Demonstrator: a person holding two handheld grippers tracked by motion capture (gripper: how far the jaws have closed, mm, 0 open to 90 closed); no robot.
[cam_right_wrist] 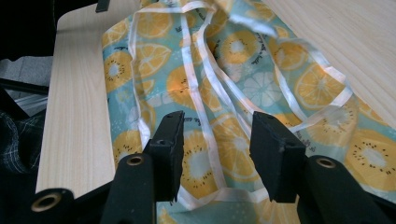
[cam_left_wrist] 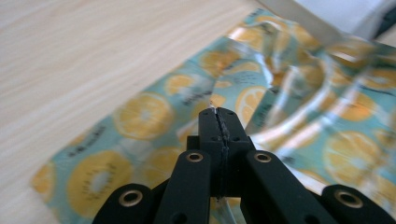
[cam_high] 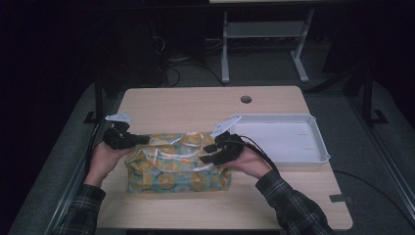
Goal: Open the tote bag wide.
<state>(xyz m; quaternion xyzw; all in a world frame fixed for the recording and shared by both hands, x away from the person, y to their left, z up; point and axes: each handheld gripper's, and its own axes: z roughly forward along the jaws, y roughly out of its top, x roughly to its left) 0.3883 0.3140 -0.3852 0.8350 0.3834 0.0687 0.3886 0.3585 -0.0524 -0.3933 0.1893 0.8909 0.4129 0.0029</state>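
Left hand-held gripper: jaws pressed together, pinching a thin clear or white edge of the fruit-print bag at its left end, though the pinched layer is too thin to tell exactly which layer it is. Fruit-print bag: teal cloth with orange and kiwi slices and white strap handles, lying flat on the worktop, long axis running left to right between the two hands, near the person's edge. Right hand-held gripper: jaws standing apart, poised over the bag's right end, straddling a white strap without pressing on it; released. Relation that matters: the bag's right end lies directly beneath and ahead of the right jaws, so that side looks nearer to a grasp there. White tray: on the worktop just right of the bag, behind the right hand, well clear of the left.
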